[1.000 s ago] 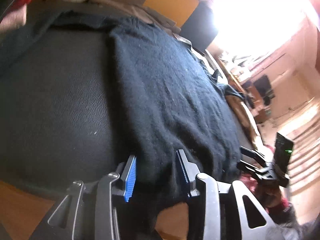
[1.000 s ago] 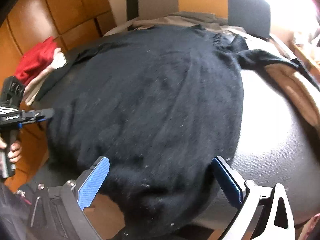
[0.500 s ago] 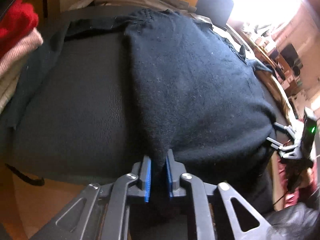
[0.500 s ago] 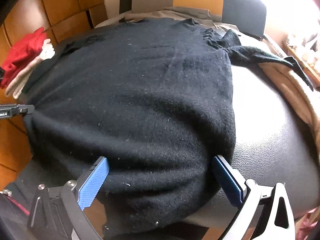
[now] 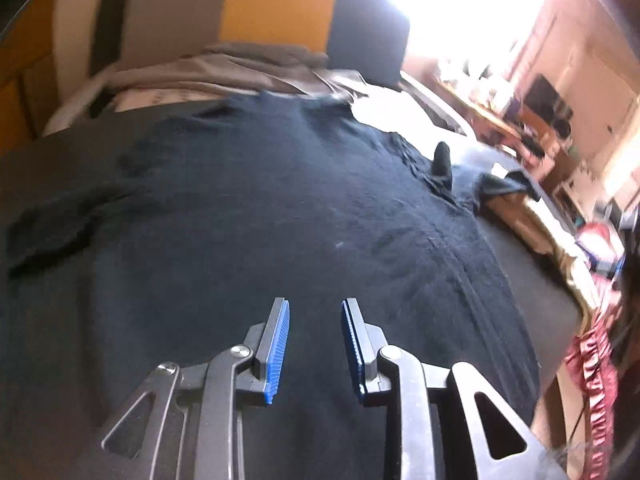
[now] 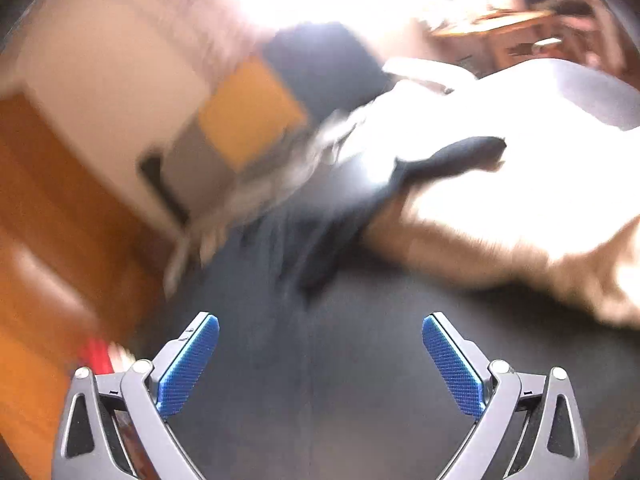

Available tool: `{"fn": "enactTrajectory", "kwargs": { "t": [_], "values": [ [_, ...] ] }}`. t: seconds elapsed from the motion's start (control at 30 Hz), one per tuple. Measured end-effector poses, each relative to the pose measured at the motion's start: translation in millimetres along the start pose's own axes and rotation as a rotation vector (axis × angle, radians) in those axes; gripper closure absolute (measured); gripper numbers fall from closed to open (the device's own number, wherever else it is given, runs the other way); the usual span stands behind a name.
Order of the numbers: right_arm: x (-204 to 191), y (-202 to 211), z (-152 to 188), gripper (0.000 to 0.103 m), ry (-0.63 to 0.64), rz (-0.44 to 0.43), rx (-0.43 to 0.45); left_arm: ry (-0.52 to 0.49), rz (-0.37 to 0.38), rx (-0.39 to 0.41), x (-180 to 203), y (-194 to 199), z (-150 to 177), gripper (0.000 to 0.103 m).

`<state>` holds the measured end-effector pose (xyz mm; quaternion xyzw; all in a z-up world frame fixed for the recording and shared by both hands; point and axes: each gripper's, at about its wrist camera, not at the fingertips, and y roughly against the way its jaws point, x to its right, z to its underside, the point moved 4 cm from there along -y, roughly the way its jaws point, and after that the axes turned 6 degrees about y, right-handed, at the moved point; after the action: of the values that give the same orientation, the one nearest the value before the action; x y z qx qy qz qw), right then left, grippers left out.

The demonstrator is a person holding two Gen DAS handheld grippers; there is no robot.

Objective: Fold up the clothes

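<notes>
A black sweater [image 5: 280, 208] lies spread over a dark padded surface and fills most of the left wrist view. My left gripper [image 5: 314, 308] hovers over its near part, jaws partly open with nothing between the blue pads [image 5: 276, 344]. In the blurred right wrist view, my right gripper [image 6: 320, 328] is wide open and empty above the sweater [image 6: 288, 344]. One sleeve [image 6: 448, 160] stretches to the right.
A grey and orange cushion [image 5: 272, 12] and grey clothes [image 5: 224, 68] lie at the back. A tan garment [image 6: 500, 248] lies on the right. Wooden panelling [image 6: 48, 200] is on the left. Red fabric [image 5: 592, 360] hangs at the right edge.
My left gripper has let go of the sweater's hem and opened, now above the garment. My right gripper has swung fast toward the sleeve side, blurring its view.
</notes>
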<state>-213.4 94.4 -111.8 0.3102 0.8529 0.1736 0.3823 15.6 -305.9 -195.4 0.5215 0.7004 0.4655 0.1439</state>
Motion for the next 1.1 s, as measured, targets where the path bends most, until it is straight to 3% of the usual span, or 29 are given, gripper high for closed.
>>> {"fn": "enactTrajectory", "kwargs": {
  "t": [0.07, 0.17, 0.33, 0.53, 0.57, 0.6, 0.67, 0.73, 0.8, 0.93, 1.0, 1.1],
  "values": [
    [28.2, -4.5, -36.0, 0.0, -0.066, 0.059, 0.063, -0.018, -0.004, -0.03, 16.5, -25.0, -4.8, 0.076],
    [52.3, -33.8, -71.1, 0.0, -0.06, 0.205, 0.046, -0.061, -0.002, -0.026, 31.2, -41.0, -6.2, 0.076],
    [50.0, -83.0, -89.9, 0.0, 0.21, 0.468, -0.073, -0.109, 0.012, -0.001, 35.7, -50.1, -5.4, 0.076],
    [39.1, -120.8, -97.2, 0.003, 0.449, 0.548, -0.174, -0.04, 0.081, 0.002, 28.0, -52.4, -8.0, 0.076],
    [39.3, -123.0, -96.8, 0.017, 0.46, 0.544, -0.184, -0.03, 0.087, 0.003, 27.5, -52.9, -8.5, 0.076],
    [45.0, -128.0, -97.7, 0.047, 0.437, 0.546, -0.212, -0.02, 0.093, 0.004, 27.0, -53.4, -9.0, 0.076],
    [54.4, -133.3, -100.6, 0.083, 0.388, 0.548, -0.246, -0.011, 0.099, 0.009, 26.6, -53.8, -9.2, 0.076],
    [60.1, -132.0, -104.4, 0.088, 0.346, 0.548, -0.247, -0.012, 0.101, 0.016, 27.4, -54.0, -8.4, 0.076],
    [56.2, -124.8, -110.8, 0.09, 0.264, 0.473, -0.225, -0.007, 0.103, 0.019, 28.0, -53.7, -8.4, 0.076],
    [0.5, -108.3, -122.3, 0.09, 0.051, 0.036, -0.113, 0.072, 0.152, -0.008, 21.9, -52.4, -13.2, 0.075],
    [-34.5, -108.1, -119.3, 0.09, -0.004, -0.15, -0.081, 0.161, 0.224, -0.036, 13.9, -50.7, -15.7, 0.075],
    [-83.6, -128.4, -95.7, 0.09, -0.042, -0.34, -0.101, 0.278, 0.326, -0.054, 1.8, -44.6, -17.8, 0.074]
  ]
}}
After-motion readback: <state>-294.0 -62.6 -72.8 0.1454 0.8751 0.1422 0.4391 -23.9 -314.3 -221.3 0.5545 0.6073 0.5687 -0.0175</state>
